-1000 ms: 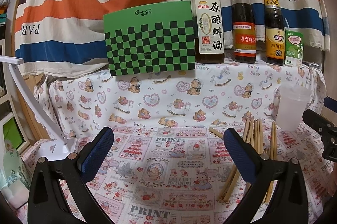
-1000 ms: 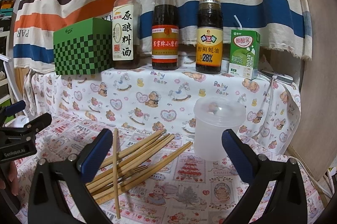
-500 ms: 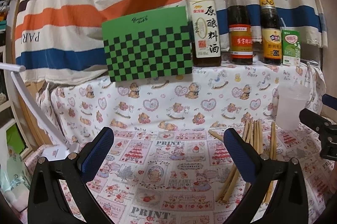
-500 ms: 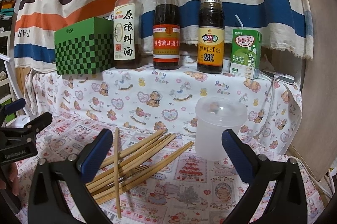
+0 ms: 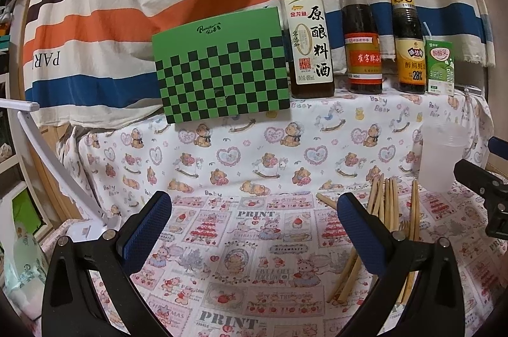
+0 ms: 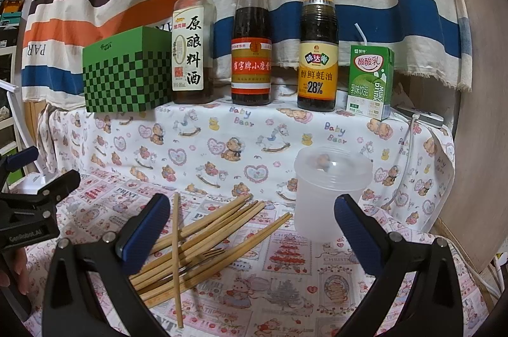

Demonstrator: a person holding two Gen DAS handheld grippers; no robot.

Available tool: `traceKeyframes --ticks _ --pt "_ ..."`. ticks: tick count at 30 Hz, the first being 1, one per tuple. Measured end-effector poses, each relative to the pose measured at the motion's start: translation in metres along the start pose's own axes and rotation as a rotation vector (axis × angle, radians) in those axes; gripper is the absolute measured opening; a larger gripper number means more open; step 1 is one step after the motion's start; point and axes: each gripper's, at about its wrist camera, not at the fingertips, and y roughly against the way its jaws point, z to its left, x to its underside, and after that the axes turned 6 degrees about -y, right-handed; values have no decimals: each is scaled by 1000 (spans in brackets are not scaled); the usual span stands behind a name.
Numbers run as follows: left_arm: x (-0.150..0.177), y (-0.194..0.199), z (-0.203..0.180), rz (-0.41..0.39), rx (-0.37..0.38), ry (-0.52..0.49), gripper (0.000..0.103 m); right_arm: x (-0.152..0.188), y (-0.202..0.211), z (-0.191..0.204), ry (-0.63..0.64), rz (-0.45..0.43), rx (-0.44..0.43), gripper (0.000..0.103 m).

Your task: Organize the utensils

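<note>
Several wooden chopsticks point(image 6: 216, 234) lie in a loose pile on the printed tablecloth, with a metal fork point(image 6: 203, 259) among them. They also show in the left wrist view point(image 5: 385, 210). A translucent plastic cup point(image 6: 331, 192) stands upright to their right and shows in the left wrist view point(image 5: 443, 157). My right gripper point(image 6: 249, 229) is open and empty, hovering just before the pile. My left gripper point(image 5: 254, 229) is open and empty, left of the chopsticks.
On a raised shelf at the back stand a green checkered box point(image 5: 220, 67), three sauce bottles point(image 6: 252, 35) and a green milk carton point(image 6: 370, 83). A striped cloth hangs behind. A white lamp arm point(image 5: 47, 153) stands at the left. A wooden panel point(image 6: 470, 115) bounds the right.
My left gripper has risen and tilted slightly, so the shelf and bottles sit lower and smaller in its view. The right gripper has barely moved. Nothing was picked up.
</note>
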Motion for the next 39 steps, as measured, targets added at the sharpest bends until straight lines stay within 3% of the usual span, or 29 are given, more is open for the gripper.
traceKeyframes --ticks 31,36,39 --pt "4 -8 5 42 7 30 103 1 0 -1 -1 0 14 103" --pt "4 -18 6 109 -17 24 103 1 2 -2 -9 -13 68 103" --pt "7 -29 10 168 7 39 103 1 7 -4 -25 -37 104 103"
